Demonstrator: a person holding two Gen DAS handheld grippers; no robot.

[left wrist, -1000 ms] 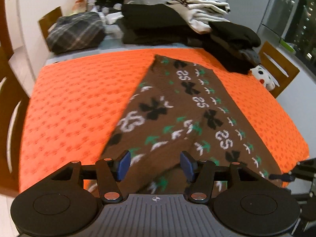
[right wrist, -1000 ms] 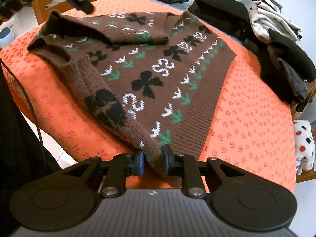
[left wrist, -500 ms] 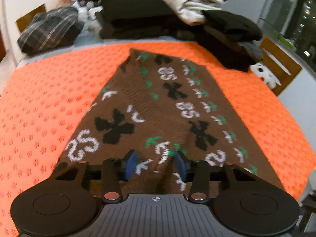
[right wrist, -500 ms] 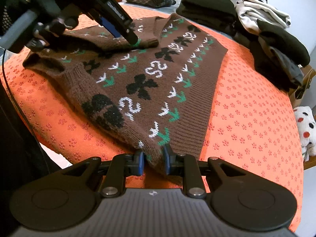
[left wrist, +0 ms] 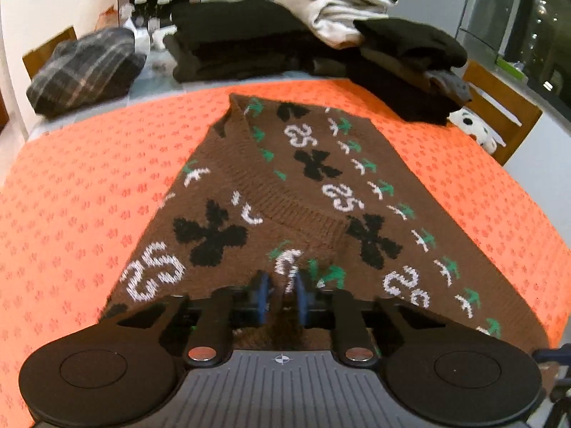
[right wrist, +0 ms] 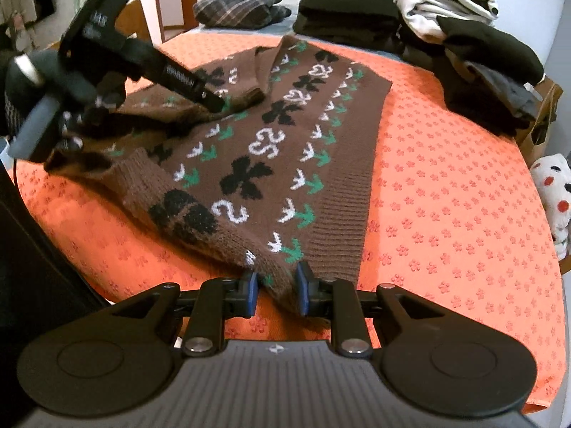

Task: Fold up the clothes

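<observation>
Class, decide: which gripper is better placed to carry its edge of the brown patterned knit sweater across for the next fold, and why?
Probably the left gripper: it is shut on the brown patterned knit sweater near the folded sleeve. The right gripper pinches the hem corner at the orange cloth's edge.

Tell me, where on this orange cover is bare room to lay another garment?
Free: the orange cover left of the brown sweater, and the strip between sweater and spotted toy. Crowded: the far edge, with plaid bundle and black stacks.
</observation>
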